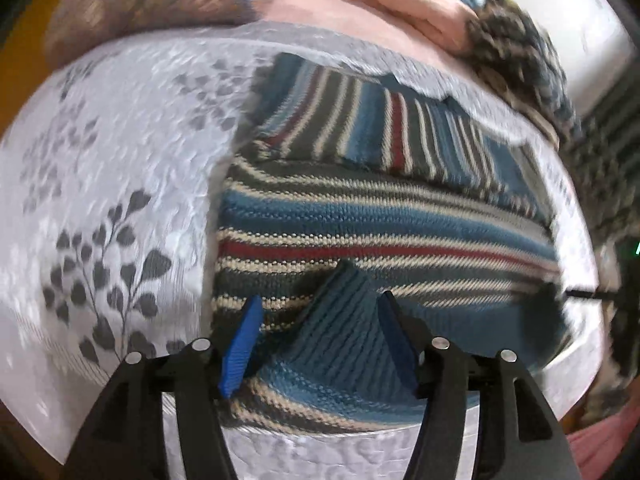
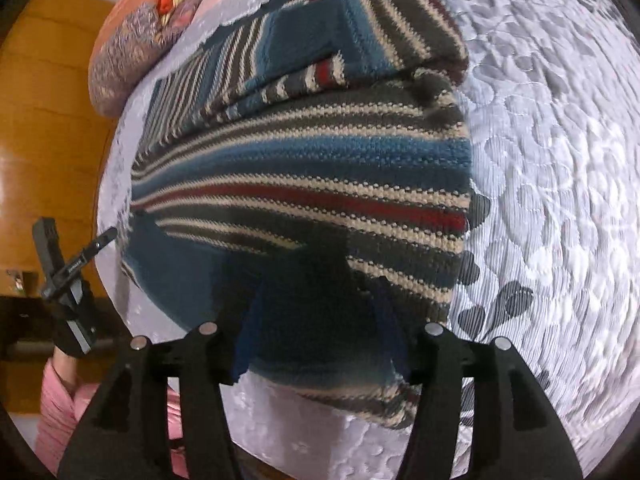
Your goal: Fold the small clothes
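A striped knitted sweater (image 1: pixel 380 216) lies on a white quilted bedspread (image 1: pixel 120 160) printed with grey leaf sprigs, its sleeves already laid across the upper body so that it forms a compact block. Both tools work its near hem. The left gripper (image 1: pixel 320 332) has its blue pads set apart, with a raised ridge of the blue ribbed hem standing between them; the pads flank the cloth without visibly pinching it. The right gripper (image 2: pixel 320 336) sits over the hem in deep shadow, its fingers also spread, dark knit bulging between them; whether they grip cannot be told. Placing one tool toward each side of the hem probably serves to lift that edge evenly and carry it up toward the collar, halving the garment without skewing it. Beyond the bedspread, a patterned cushion (image 2: pixel 132 52) in orange and mauve rests near the far edge, beside a varnished wooden panel (image 2: pixel 48 128). A pink sleeve (image 2: pixel 60 400) shows low in the right view.
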Action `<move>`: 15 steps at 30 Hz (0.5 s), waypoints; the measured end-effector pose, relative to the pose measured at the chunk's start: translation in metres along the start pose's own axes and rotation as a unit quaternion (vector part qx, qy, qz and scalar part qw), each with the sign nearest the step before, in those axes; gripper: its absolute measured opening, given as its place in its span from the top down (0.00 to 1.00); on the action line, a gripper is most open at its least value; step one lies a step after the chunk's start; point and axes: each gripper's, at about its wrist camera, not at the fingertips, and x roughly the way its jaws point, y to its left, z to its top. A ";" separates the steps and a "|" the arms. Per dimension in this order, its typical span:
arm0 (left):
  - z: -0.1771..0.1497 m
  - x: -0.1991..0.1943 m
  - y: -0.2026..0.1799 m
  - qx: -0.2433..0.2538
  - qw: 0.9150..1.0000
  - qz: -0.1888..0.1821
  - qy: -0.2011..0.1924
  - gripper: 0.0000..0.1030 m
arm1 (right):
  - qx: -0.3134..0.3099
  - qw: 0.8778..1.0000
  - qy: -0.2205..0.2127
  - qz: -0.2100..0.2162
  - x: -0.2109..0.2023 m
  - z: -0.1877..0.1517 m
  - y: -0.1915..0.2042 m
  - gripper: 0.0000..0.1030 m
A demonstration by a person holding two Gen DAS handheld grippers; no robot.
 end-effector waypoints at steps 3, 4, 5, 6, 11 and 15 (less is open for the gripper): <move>0.000 0.017 -0.011 0.044 0.999 0.017 0.020 0.38 | -0.029 0.999 0.008 -0.017 0.006 -0.001 0.003 0.46; 0.000 0.022 -0.015 0.054 0.998 0.021 0.025 0.38 | -0.037 0.999 0.011 -0.022 0.007 -0.002 0.003 0.46; -0.001 0.030 -0.018 0.063 0.997 0.026 0.034 0.38 | -0.042 0.999 0.014 -0.023 0.009 -0.002 0.004 0.46; -0.001 0.033 -0.018 0.065 0.997 0.026 0.038 0.38 | -0.046 0.999 0.017 -0.022 0.011 -0.003 0.004 0.46; -0.007 0.050 -0.030 0.093 0.994 0.022 0.059 0.39 | -0.066 0.997 0.019 -0.032 0.022 0.001 0.011 0.46; -0.011 0.050 -0.038 0.113 0.992 0.026 0.059 0.44 | -0.072 0.996 0.024 -0.040 0.034 0.005 0.012 0.48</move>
